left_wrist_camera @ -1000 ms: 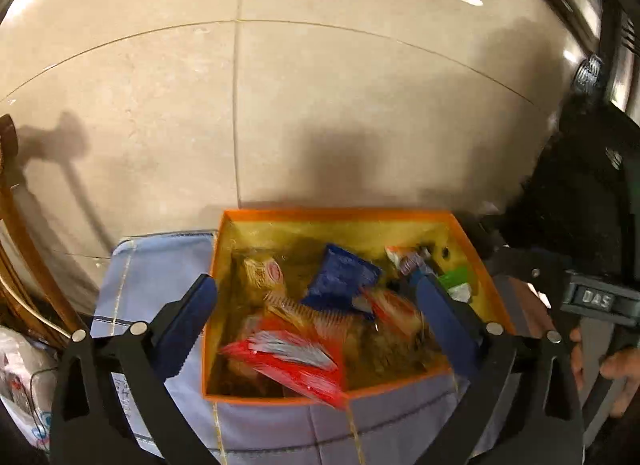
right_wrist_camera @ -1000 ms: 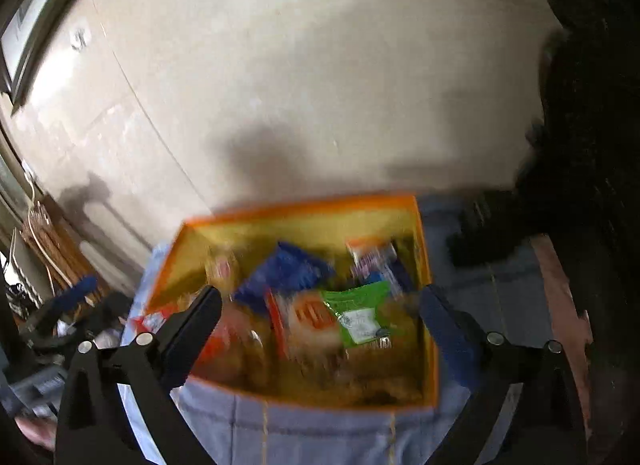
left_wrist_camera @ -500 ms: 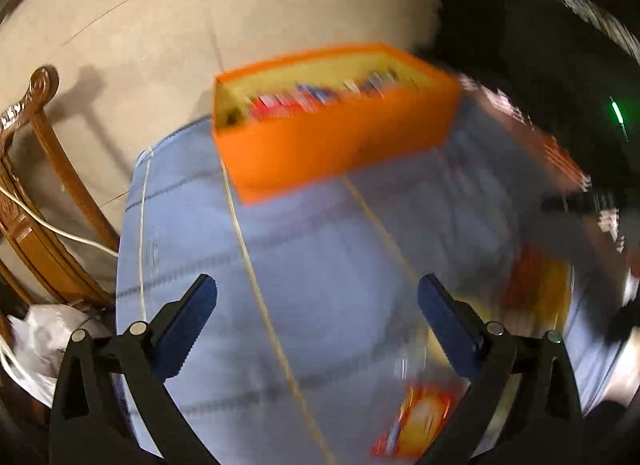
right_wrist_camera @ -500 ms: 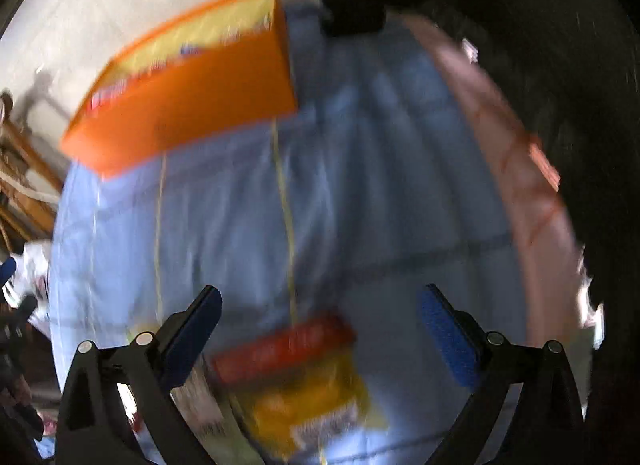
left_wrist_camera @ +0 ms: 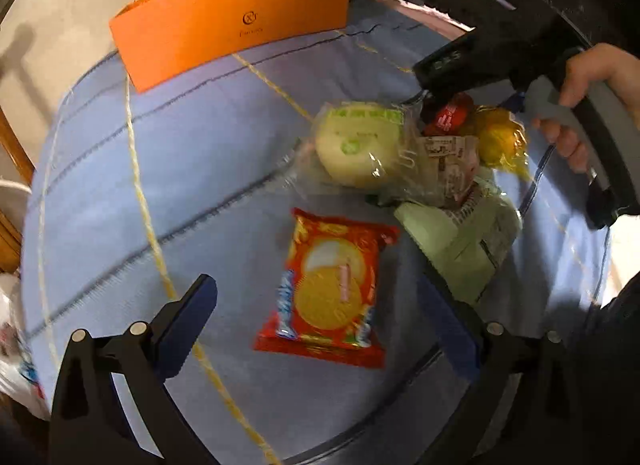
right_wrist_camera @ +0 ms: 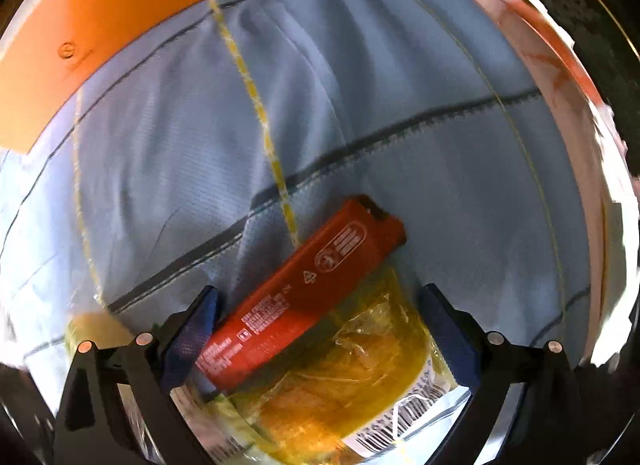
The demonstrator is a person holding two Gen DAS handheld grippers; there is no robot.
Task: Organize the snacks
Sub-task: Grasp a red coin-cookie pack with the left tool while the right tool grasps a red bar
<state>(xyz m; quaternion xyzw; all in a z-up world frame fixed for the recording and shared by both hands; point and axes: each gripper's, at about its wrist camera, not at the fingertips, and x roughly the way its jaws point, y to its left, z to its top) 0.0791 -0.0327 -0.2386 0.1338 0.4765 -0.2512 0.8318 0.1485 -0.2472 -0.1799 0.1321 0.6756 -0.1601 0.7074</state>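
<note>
- Blue-grey cloth (left_wrist_camera: 120,185), crossed by dark stitched lines and yellow threads, is covering the work surface; pale stone tile is showing behind it, and a wooden chair frame is peeking in at the left edge of the left wrist view.
- Orange box (left_wrist_camera: 236,21) is standing at the far edge of the cloth, well apart from the loose packets; its inside is not showing from either camera.
- Several snacks are lying on the cloth: a red cracker packet (left_wrist_camera: 332,289) alone in the middle, and beyond it a touching heap of a clear-wrapped pale bun (left_wrist_camera: 356,145), a pale green pouch (left_wrist_camera: 468,241) and a yellow packet (right_wrist_camera: 352,381).
- Left gripper (left_wrist_camera: 320,317) is hovering jaws spread, empty, straddling the cracker packet without touching it.
- Right gripper (right_wrist_camera: 320,325) is gaping too, holding nothing; a red bar (right_wrist_camera: 304,293) is lying between its fingers on top of the yellow packet.
- Judgement: sorting is partway at best, since at least five items are sitting outside the box, none gripped.
</note>
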